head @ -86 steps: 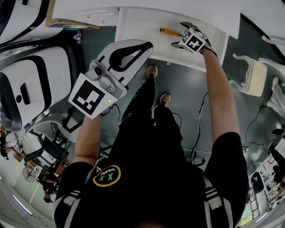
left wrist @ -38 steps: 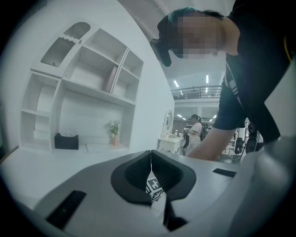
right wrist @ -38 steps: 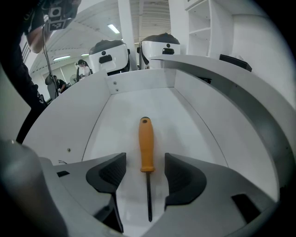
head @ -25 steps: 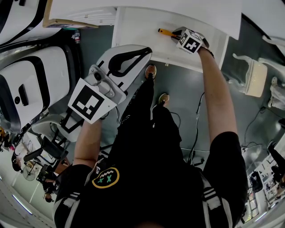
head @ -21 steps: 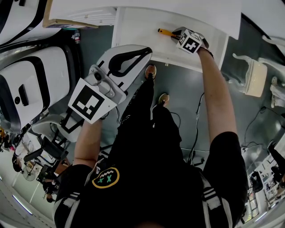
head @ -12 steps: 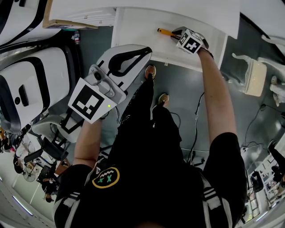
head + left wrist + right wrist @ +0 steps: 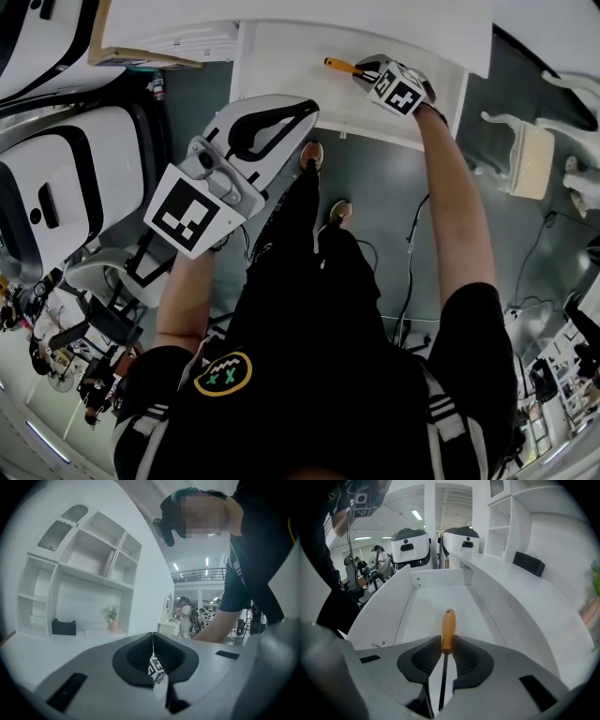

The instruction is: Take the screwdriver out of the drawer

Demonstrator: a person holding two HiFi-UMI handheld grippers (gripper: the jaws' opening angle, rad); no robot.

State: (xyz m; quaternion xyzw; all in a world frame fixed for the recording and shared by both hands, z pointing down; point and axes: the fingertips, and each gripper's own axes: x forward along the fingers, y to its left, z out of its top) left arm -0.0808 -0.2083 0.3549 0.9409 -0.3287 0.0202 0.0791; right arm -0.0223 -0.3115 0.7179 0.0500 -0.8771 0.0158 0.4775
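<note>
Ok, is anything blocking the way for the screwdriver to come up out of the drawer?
Nothing visible does. The right gripper is shut on the screwdriver near the base of its orange handle. The drawer is open on top, and only its low walls surround the tool.

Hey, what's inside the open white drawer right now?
In the drawer only the screwdriver shows, clamped by the right gripper. The gripper's body covers the drawer's near end.

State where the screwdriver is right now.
Head view, top, just right of centre: the screwdriver is clamped in the right hand-held gripper, its orange handle sticking out over the open white drawer.
</note>
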